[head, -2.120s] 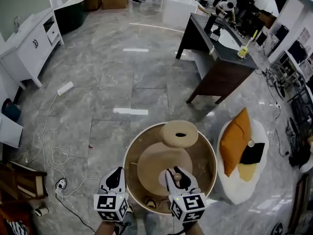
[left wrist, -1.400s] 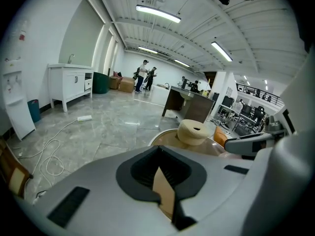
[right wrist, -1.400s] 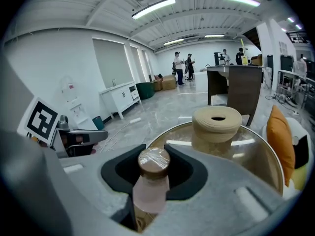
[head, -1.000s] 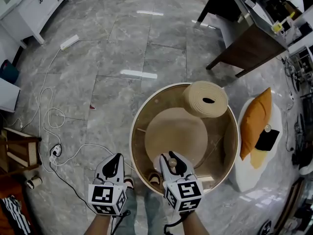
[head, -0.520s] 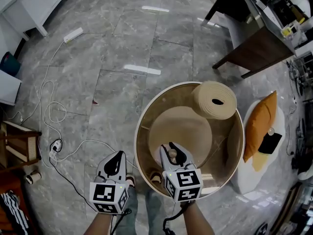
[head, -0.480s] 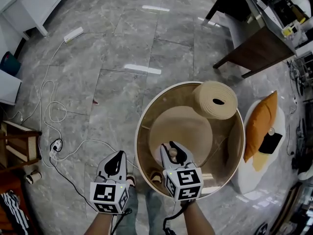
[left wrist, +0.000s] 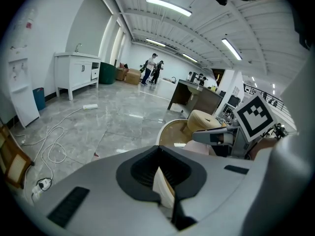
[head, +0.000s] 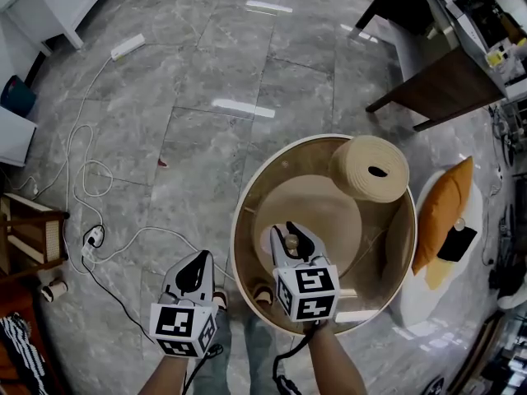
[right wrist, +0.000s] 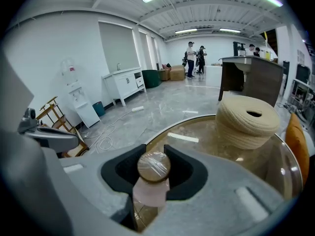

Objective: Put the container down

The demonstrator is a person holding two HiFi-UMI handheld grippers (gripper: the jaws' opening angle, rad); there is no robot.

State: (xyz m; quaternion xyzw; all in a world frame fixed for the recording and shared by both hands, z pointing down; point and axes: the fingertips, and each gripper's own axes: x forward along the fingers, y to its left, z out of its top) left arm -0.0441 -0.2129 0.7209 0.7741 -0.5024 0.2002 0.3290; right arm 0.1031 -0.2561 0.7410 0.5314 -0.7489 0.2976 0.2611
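Observation:
A small container with a pale pink body and a round brown lid wrapped in clear film sits between the jaws of my right gripper, which is shut on it below the lid. That gripper hangs over the near part of a round glass-topped table. In the right gripper view the container stands upright above the glass. My left gripper is off the table's near left edge, over the floor, jaws together. In the left gripper view only a pale sliver shows in the slit of the left gripper.
A beige coiled-rope spool stands on the table's far right. An orange cushion lies on a white seat to the right. A dark desk stands beyond it. White cables and a power strip lie on the marble floor at left.
The head view has drifted, so the table sits slightly further right. My right gripper still grips the container over the near part of the table. The left gripper stays beside it.

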